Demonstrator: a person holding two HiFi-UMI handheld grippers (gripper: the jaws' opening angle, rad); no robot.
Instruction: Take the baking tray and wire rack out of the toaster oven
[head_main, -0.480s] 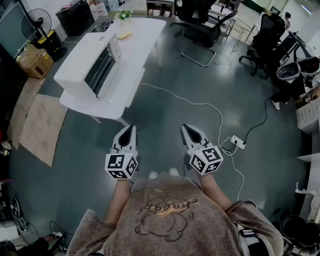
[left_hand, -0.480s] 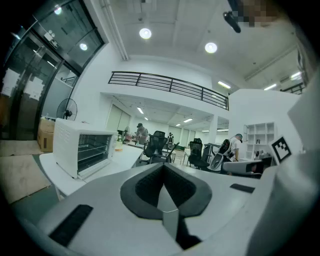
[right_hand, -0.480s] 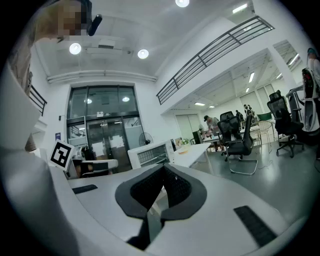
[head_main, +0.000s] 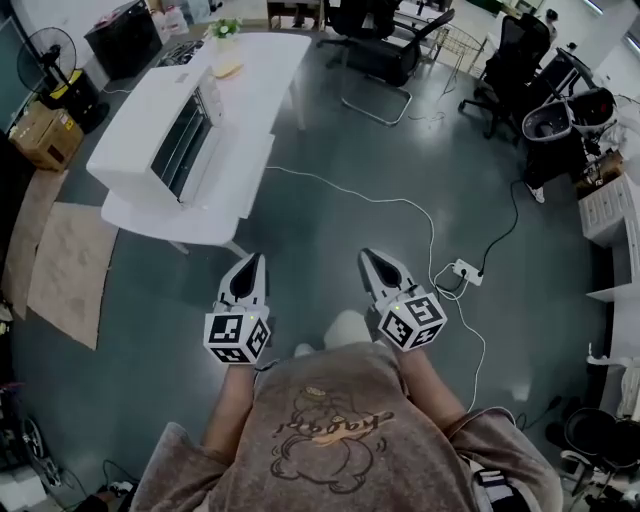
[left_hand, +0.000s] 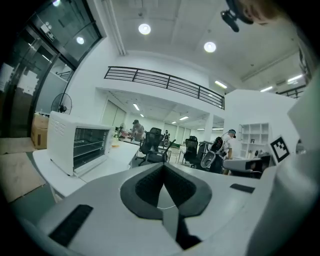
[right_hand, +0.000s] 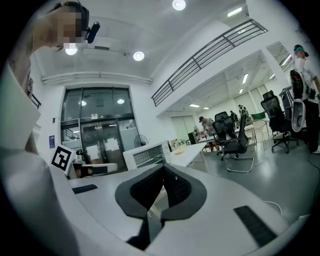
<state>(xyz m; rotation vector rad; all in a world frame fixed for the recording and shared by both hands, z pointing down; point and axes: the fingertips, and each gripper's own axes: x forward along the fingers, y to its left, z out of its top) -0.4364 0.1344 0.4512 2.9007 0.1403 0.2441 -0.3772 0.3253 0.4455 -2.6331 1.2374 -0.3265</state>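
L gripper (head_main: 252, 264) & R gripper (head_main: 370, 258) are hanging clenched, empty. White boxy toaster oven (head_main: 135, 130) is sitting at 11 o'clock; contents behind its dark glass door (head_main: 183, 140) unclear.

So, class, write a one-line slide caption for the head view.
Person holds left tool and right tool, both shut and empty, short of the toaster oven on a white table.

legible text: none | brown sweatshirt (head_main: 330, 430), near, chest drawing with scrawled lettering: too blurred to read | small blue wall sign (right_hand: 52, 141) left of far glass doors (right_hand: 97, 145): illegible
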